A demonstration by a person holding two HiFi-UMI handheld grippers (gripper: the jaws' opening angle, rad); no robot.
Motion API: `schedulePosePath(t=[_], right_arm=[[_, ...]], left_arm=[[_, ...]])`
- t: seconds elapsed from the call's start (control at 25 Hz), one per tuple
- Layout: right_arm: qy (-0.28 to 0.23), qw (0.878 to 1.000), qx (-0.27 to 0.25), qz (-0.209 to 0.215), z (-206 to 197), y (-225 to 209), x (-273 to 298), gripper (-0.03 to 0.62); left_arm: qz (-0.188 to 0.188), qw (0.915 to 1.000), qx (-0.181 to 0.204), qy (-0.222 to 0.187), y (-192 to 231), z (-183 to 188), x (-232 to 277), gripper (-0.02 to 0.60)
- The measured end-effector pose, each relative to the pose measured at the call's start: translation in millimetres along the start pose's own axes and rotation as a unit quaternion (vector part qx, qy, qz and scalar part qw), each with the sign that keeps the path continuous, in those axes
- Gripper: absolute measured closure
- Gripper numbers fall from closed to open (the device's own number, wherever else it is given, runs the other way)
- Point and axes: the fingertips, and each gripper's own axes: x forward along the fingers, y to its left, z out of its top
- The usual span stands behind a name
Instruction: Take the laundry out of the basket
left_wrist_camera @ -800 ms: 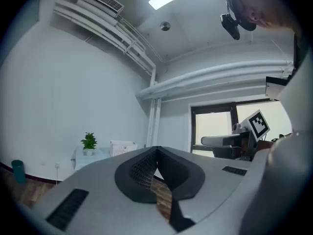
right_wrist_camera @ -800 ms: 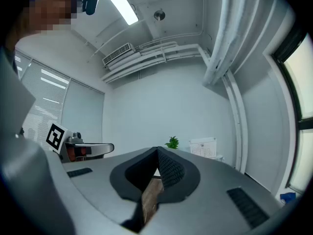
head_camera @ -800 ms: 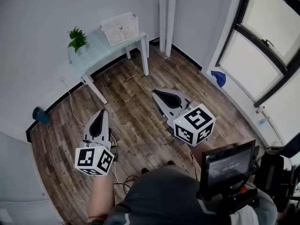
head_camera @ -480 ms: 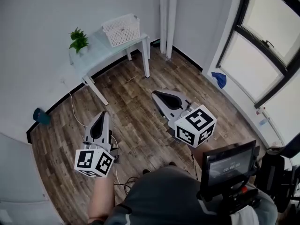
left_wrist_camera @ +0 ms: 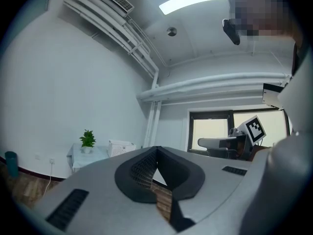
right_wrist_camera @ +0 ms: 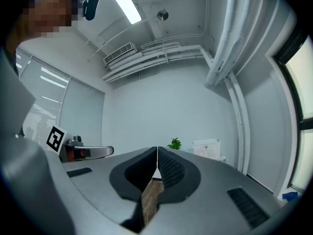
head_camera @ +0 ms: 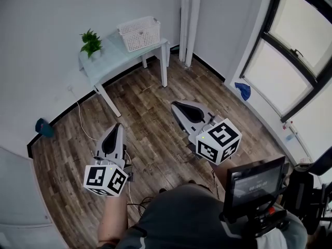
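A white laundry basket (head_camera: 139, 33) stands on a small pale table (head_camera: 111, 61) against the far wall; what lies inside it is hidden. The basket (left_wrist_camera: 121, 147) shows small and far off in the left gripper view, and the basket (right_wrist_camera: 206, 148) likewise in the right gripper view. My left gripper (head_camera: 118, 126) is held level above the wooden floor, shut and empty. My right gripper (head_camera: 174, 105) is beside it, level, shut, nothing between its tips. Both are well short of the table.
A potted plant (head_camera: 91, 42) sits on the table's left end. White pipes (head_camera: 188, 19) run up the corner by the table. A window (head_camera: 295, 61) fills the right wall, a blue cloth (head_camera: 241, 88) below it. A cable (head_camera: 83, 123) trails on the floor; a teal object (head_camera: 44, 127) at left.
The view has shifted slightly, so the table and basket sit a little further right. Both grippers stay shut and hold about the same places.
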Motion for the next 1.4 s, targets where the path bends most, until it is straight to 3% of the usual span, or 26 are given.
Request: schedulePosePath(t=[0.36, 0.64, 0.92, 1.4], right_arm=[[0.006, 1.000, 0.000, -0.013, -11, 23, 21, 0.576], [0.007, 1.000, -0.007, 0.003, -13, 25, 43, 0.576], [-0.014, 1.000, 0.020, 0.013, -10, -18, 79, 0.576], [-0.004, 0.999, 0.020, 0.042, 5, -113, 150, 0.576]], left_arm=[[-0.009, 0.9999, -0.002, -0.005, 29, -5, -11, 0.572], [-0.005, 1.0000, 0.004, 0.003, 43, -6, 4, 0.572], [0.016, 0.9992, 0.036, 0.007, 63, 2, 46, 0.572], [0.036, 0.9988, 0.034, 0.005, 97, 11, 161, 0.572]])
